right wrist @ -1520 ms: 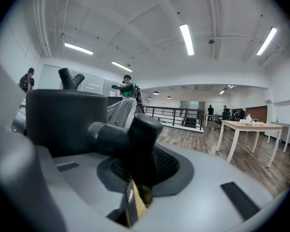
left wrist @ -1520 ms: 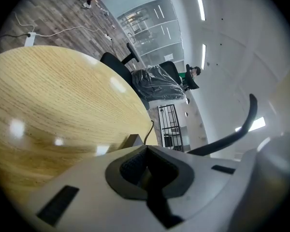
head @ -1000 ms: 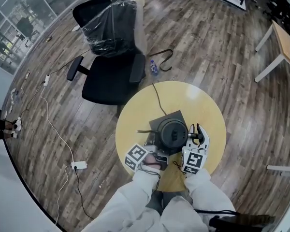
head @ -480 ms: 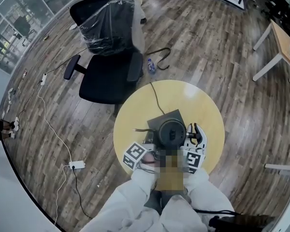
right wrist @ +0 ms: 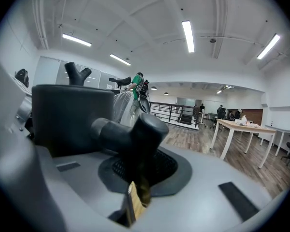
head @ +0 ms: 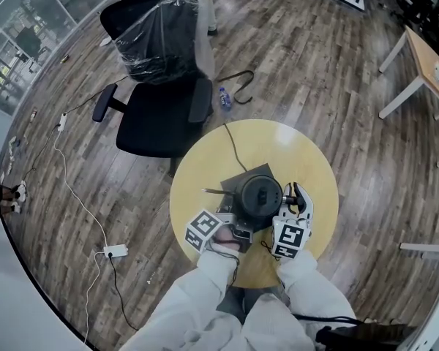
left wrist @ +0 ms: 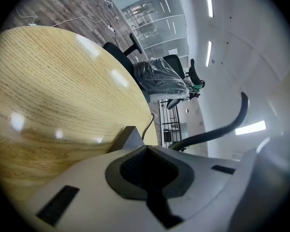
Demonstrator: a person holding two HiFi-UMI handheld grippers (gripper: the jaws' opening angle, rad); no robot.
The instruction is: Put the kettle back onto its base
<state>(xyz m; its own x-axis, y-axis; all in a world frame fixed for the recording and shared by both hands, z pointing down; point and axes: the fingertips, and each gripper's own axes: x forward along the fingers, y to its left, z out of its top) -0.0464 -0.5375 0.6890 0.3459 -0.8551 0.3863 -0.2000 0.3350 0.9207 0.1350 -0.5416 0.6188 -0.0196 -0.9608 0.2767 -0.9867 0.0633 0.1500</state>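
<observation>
- At the near edge of the round yellow worktop (head: 278,152), the person's two white sleeves (head: 205,298) reach in, with a gripper in each hand.
- The left gripper (head: 241,232) sits at the near left of the black kettle (head: 260,197), just beside the near corner of the base (head: 238,180). Its jaws are together with nothing between them.
- The right gripper (head: 296,196) is at the kettle's right side. Its jaws have just been closing and are clamped on the kettle's handle (right wrist: 135,139), which stands between them.
- The kettle stands upright on the base, a dark grey square slab a little to the near side of the worktop's middle.
- A black cord (head: 231,143) runs from the base across the worktop and over its far edge.
- Beyond the worktop, on the wood floor (head: 314,72), stands a black office chair (head: 161,119) with its back wrapped in clear plastic. A small bottle (head: 224,99) lies beside it.
- At the far right is a light table (head: 424,64) on white legs.
</observation>
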